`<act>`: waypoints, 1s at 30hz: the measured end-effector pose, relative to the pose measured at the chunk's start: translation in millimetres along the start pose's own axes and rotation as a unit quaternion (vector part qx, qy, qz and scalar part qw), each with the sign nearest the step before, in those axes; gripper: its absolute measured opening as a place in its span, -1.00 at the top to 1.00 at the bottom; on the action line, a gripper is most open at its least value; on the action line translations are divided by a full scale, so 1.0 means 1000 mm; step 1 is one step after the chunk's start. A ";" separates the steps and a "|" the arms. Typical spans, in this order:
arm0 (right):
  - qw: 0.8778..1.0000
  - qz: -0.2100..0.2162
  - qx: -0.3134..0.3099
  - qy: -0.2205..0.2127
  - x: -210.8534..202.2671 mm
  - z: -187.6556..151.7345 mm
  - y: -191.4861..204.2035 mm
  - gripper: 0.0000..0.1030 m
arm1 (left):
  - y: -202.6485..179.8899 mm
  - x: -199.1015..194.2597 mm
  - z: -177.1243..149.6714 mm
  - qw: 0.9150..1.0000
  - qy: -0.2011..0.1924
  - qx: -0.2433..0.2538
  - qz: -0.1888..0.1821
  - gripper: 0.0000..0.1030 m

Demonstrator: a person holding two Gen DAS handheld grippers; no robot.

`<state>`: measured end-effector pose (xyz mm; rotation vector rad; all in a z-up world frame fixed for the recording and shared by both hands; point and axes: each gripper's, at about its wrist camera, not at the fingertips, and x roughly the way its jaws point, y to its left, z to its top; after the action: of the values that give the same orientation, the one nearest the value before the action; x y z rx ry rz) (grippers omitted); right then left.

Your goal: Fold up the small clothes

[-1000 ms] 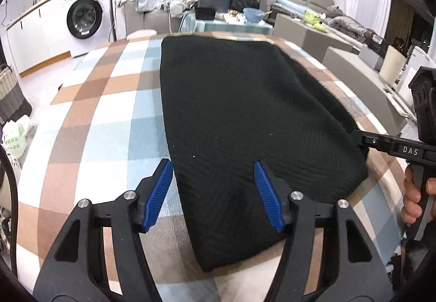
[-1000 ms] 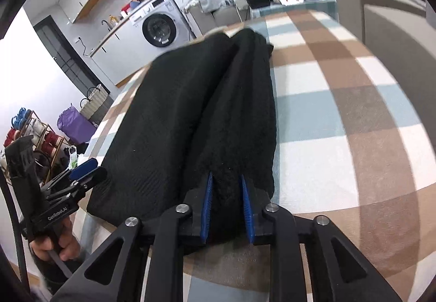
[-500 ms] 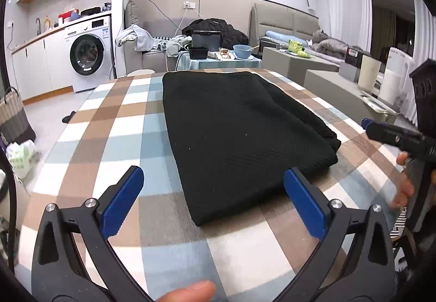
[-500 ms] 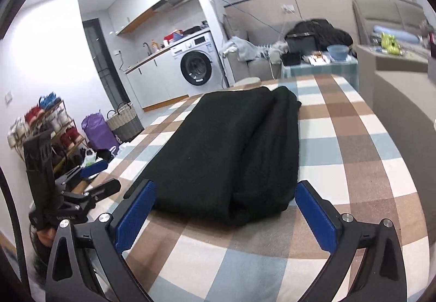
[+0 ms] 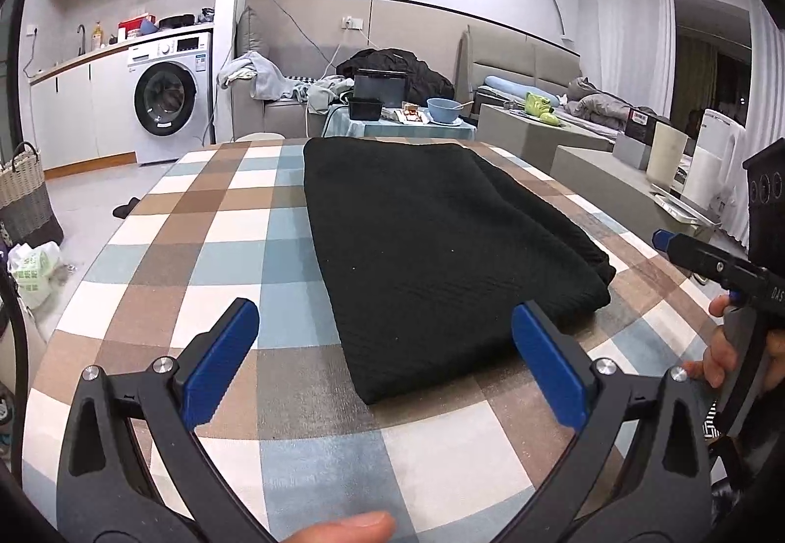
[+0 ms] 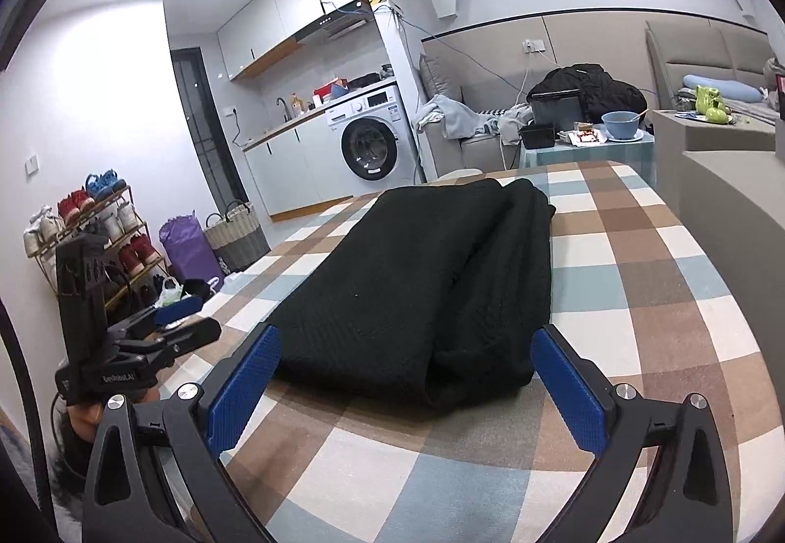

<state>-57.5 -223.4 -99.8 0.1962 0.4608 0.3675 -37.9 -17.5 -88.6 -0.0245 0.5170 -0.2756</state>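
While both of my claws hang above the near edge of the checked tablecloth [image 5: 206,248], neither one touches anything. My left gripper [image 5: 387,359] has its blue pads [image 5: 223,359] spread wide, with nothing between them but cloth-covered table and the near corner of the black garment [image 5: 431,244]. My right gripper [image 6: 405,391] is spread just as wide, its pads flanking the garment's near end without touching it.

That black garment lies flat on the table, folded lengthwise, with one long side doubled over into a thicker roll along its right edge; from the right wrist view that roll shows as a separate ridge [image 6: 505,278]. What kind of garment it is I cannot tell: the knit is so dark that no collar, sleeve or seam stands out, and its far end is squeezed by the lens.

From the left wrist view only the tip of my right gripper and part of my right hand [image 5: 736,347] show, cut off by the frame edge. A fingertip [image 5: 353,527] pokes in at the bottom, the rest hidden. Beyond the table stands a washing machine [image 5: 169,99].
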 end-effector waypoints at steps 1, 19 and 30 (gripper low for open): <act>1.000 -0.001 -0.002 0.001 0.000 0.000 0.000 -1.00 | 0.000 0.001 0.000 1.000 0.002 -0.001 -0.001 -0.99; 1.000 -0.013 0.004 -0.013 -0.004 0.000 0.000 -1.00 | 0.005 0.006 -0.001 1.000 0.011 -0.017 0.008 -0.99; 0.999 -0.008 0.027 -0.016 -0.006 0.001 -0.010 -1.00 | 0.006 0.008 -0.001 1.000 0.018 -0.019 0.014 -0.99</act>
<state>-59.0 -234.6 -99.4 0.2498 0.4415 0.3356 -30.4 -14.1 -94.1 -0.0496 0.5590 -0.2392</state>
